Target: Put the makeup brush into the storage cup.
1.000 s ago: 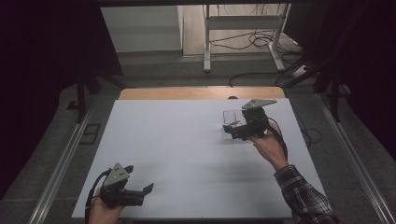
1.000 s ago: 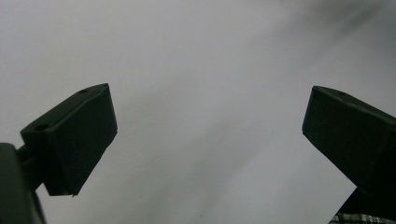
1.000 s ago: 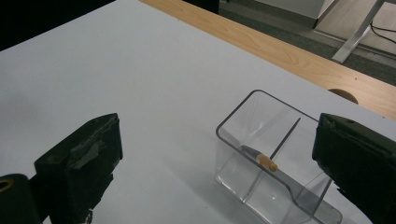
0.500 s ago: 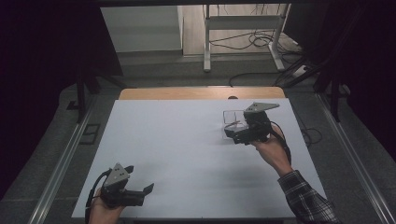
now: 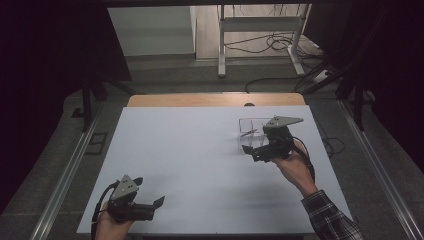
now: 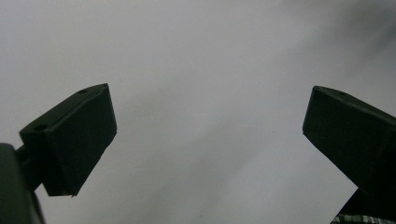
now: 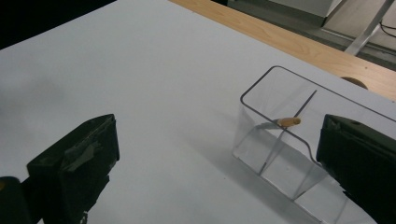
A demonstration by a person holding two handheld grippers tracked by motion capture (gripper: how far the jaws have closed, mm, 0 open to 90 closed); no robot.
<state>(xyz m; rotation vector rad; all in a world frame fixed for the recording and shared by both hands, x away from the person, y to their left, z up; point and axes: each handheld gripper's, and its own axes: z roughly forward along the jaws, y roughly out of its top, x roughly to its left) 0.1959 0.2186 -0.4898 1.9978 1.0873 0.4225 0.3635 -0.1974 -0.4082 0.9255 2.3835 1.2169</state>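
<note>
Having drifted slightly nearer, the right gripper, fingers apart, is needing a careful, level approach to the clear box while the left gripper is idling open.

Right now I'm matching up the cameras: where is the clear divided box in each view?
High view: clear divided box right of centre, just ahead of the right gripper.
Right gripper view: right of centre, against the right-hand jaw.
Left gripper view: white tabletop between open jaws.
Shared landmark: wooden strip along the table's far edge.

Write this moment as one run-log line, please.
right tongs: open, beside clear box | left tongs: open, empty | table
</note>
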